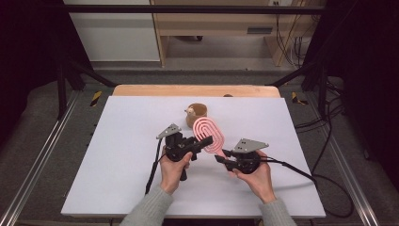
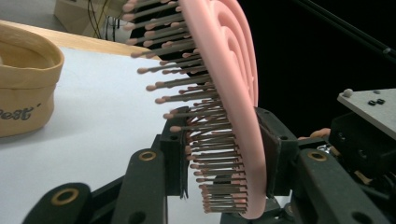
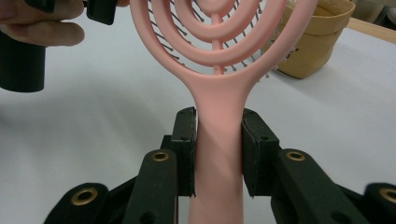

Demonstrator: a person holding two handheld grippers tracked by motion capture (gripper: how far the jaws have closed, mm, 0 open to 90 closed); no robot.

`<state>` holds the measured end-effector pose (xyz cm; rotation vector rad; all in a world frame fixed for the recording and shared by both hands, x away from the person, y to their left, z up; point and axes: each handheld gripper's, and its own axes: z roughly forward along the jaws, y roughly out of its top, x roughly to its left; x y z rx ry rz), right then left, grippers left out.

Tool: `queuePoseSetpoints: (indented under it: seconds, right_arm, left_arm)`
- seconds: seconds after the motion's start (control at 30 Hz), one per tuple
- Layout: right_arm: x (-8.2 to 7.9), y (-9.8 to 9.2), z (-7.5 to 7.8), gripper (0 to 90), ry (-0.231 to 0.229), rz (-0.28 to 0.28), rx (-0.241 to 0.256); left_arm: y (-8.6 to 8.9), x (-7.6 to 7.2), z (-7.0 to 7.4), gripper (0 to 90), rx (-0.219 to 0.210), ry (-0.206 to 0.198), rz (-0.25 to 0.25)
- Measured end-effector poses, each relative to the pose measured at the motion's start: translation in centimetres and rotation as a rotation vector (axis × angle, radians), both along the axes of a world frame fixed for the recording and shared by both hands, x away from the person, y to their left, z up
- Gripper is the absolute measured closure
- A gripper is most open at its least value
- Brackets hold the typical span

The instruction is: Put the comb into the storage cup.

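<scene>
The pink brush (image 1: pixel 211 134) was held above the table (image 1: pixel 122 141) centre, just near of the pot (image 1: pixel 197 113). The right gripper (image 1: pixel 221 155) clamped its handle; the left gripper (image 1: pixel 204 141) gripped its head.

One piece of lettering can be made out. It stands on the outer wall of the tan paper-like pot (image 2: pixel 25 79), seen at about nine o'clock in the left gripper view: dark slanted script low on the wall, cut off by the picture's edge, whose visible end looks like "est" followed by a closing quotation mark. The start of the word is out of frame, so the whole word cannot be told. In the high view the same pot (image 1: pixel 198 113) stands on the worktop (image 1: pixel 122 155) toward twelve o'clock, too small there for any writing to be read. Nothing else carries legible text.
</scene>
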<state>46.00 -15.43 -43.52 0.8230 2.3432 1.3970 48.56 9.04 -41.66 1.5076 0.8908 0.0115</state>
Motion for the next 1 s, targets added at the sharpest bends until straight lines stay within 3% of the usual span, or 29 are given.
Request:
queuePoseSetpoints:
  seconds: [0.43,1.0]
  right_arm:
    - [0.0,-0.1,0.0,69.7,-0.019,0.001,0.0]
    - [0.0,-0.1,0.1,66.9,-0.02,-0.001,0.003]
  left_arm:
    - [-0.4,-0.7,0.4,62.6,-0.015,-0.036,-0.011]
    - [-0.9,-1.1,1.0,63.3,0.021,-0.073,-0.026]
